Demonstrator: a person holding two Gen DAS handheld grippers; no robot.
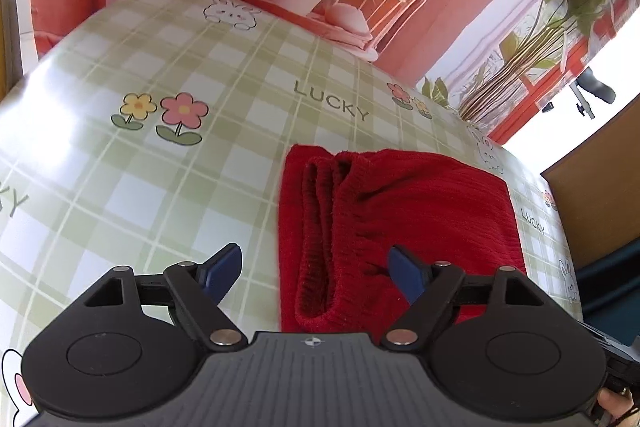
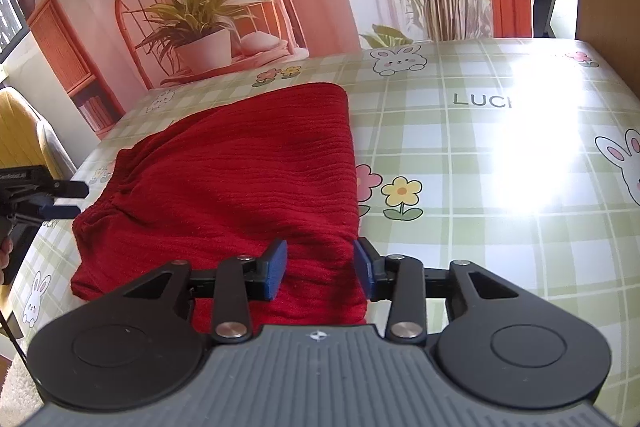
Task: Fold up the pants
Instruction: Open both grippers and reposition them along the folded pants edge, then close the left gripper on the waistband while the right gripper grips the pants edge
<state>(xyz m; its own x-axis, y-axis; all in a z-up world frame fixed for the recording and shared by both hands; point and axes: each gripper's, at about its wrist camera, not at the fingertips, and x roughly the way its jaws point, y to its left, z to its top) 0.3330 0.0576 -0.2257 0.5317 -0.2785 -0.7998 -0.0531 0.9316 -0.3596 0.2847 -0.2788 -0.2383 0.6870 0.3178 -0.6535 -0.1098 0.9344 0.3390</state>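
showing pants [image 1: 400,211] waistband layers, left wrist only

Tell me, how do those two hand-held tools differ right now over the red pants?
The left tool gapes wide, while the right tool stands narrower. The left tool sits at the stacked waistband end of the red pants; the right tool straddles a folded corner by the yellow flower print. Neither visibly pinches the cloth. Both have blue pads and black linkages.
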